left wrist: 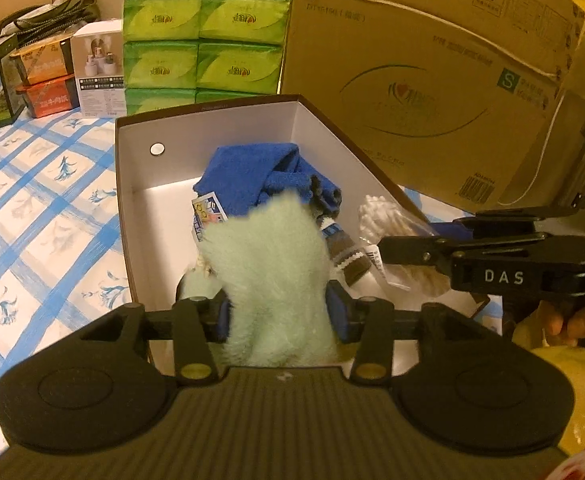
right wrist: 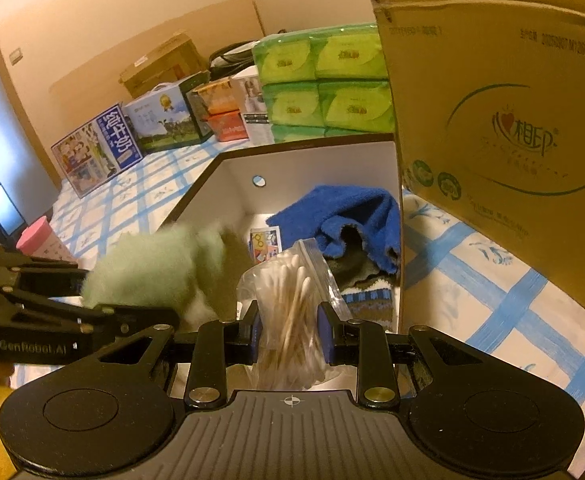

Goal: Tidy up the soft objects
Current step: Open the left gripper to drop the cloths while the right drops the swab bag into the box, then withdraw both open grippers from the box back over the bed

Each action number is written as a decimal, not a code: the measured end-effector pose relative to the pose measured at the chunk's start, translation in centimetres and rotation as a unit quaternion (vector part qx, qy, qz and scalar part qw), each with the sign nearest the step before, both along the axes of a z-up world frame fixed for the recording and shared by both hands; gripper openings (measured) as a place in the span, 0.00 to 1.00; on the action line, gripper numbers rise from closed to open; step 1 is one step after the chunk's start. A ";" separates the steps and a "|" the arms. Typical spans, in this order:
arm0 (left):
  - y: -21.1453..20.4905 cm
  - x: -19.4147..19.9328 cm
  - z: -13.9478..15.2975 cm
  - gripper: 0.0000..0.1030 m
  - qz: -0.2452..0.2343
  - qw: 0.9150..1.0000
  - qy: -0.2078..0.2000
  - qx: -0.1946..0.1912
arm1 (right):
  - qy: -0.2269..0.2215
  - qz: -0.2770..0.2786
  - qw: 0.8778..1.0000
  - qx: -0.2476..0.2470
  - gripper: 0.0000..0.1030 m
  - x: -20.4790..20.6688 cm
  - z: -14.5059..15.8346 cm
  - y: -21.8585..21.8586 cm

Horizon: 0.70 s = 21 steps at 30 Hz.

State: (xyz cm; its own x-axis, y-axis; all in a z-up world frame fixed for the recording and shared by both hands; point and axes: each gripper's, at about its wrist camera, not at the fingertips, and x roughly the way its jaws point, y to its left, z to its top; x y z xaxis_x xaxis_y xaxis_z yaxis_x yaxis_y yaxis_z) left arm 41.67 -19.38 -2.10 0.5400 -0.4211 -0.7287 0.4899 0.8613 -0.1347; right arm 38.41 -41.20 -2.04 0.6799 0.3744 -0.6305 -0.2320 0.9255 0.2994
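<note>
Two grippers over the open white box, each with a soft item between its fingers.

Left wrist view: the left gripper (left wrist: pixel 278 310) points down into the white box (left wrist: pixel 132 184); its fingers stand apart at the flanks of the pale green plush piece (left wrist: pixel 270 264), whether they grip it I cannot tell. The plush runs lengthwise away from the fingers toward the blue towel (left wrist: pixel 260 172) at the box's far wall, so this hand looks nearest to dropping it. Right wrist view: the right gripper (right wrist: pixel 288 330) is clamped on the bag of cotton swabs (right wrist: pixel 288 292), upright over the box's near edge, beside the large cardboard carton (right wrist: pixel 492 100). The box sits on a blue-checked table (right wrist: pixel 492 320) crowded with tissue packs (right wrist: pixel 324 84).
</note>
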 end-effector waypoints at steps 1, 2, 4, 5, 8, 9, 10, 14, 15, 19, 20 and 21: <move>0.0 0.0 0.0 0.45 0.000 1.000 -0.004 0.002 | 0.000 -0.001 1.000 0.001 0.27 0.0 0.0 0.0; 0.1 0.0 0.1 0.47 0.000 1.000 -0.008 0.004 | -0.001 -0.003 1.000 -0.001 0.27 0.0 0.0 0.0; 0.4 0.0 0.2 0.50 0.003 1.000 -0.014 0.005 | -0.003 -0.004 1.000 -0.005 0.27 0.0 0.0 0.0; 0.6 0.1 0.3 0.50 0.004 1.000 -0.015 0.005 | -0.002 -0.004 1.000 -0.005 0.27 0.0 0.0 0.0; 1.0 0.3 0.3 0.50 0.008 1.000 -0.014 0.003 | -0.002 -0.005 1.000 -0.008 0.27 0.1 0.0 0.0; 1.1 0.3 0.3 0.50 0.010 1.000 -0.013 0.004 | -0.003 -0.006 1.000 -0.010 0.27 0.1 0.0 0.1; 1.2 0.3 0.3 0.50 0.011 1.000 -0.013 0.005 | -0.003 -0.006 1.000 -0.013 0.27 0.2 0.0 0.1; 1.3 0.3 0.2 0.50 0.012 1.000 -0.015 0.006 | -0.002 -0.005 1.000 -0.021 0.29 0.3 -0.1 0.5; 1.3 0.3 0.2 0.50 0.012 1.000 -0.015 0.006 | -0.002 -0.008 1.000 -0.027 0.34 0.4 -0.1 0.6; 1.3 0.3 0.1 0.50 0.015 1.000 -0.017 0.012 | -0.006 -0.019 0.999 -0.035 0.46 0.4 -0.1 0.5; 1.3 0.3 0.0 0.50 0.016 1.000 -0.018 0.014 | -0.005 -0.020 0.999 -0.034 0.46 0.4 0.0 0.4; 1.3 0.4 0.0 0.50 0.017 1.000 -0.018 0.015 | -0.006 -0.021 0.999 -0.035 0.46 0.3 0.0 0.3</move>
State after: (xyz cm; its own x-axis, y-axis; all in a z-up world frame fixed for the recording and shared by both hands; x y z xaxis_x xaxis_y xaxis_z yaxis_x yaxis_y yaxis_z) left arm 42.06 -18.03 -2.13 0.5796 -0.3807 -0.7205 0.4649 0.8806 -0.0913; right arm 38.76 -40.88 -2.08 0.7013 0.3012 -0.6461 -0.1958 0.9529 0.2318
